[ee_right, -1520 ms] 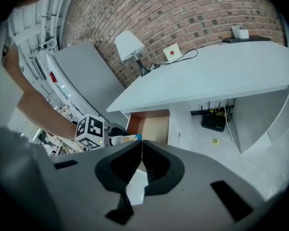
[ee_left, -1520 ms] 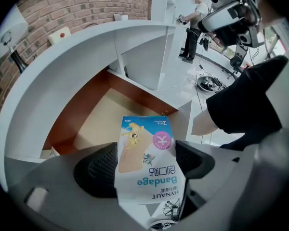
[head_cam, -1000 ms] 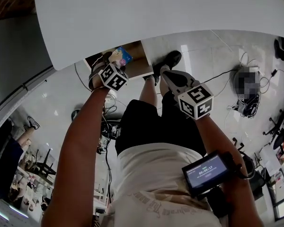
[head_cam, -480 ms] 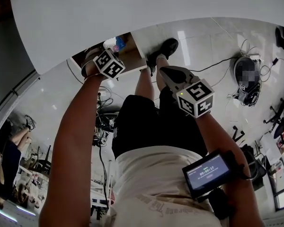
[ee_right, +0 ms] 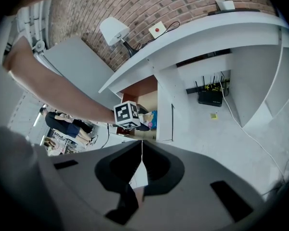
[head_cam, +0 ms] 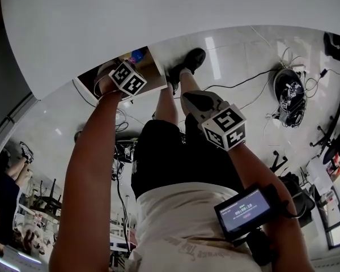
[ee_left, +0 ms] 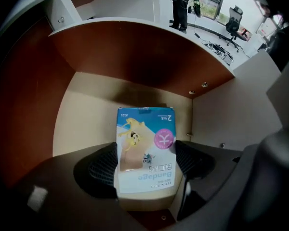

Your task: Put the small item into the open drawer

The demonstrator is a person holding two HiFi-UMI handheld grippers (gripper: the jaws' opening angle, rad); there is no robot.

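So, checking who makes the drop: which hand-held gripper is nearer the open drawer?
Left. The left hand-held gripper holds the bandage box right over the drawer. The right hand-held gripper, shut and empty, is outside it, off to the right.

Head view downward — all three views share drawer (ee_left: 82,105)
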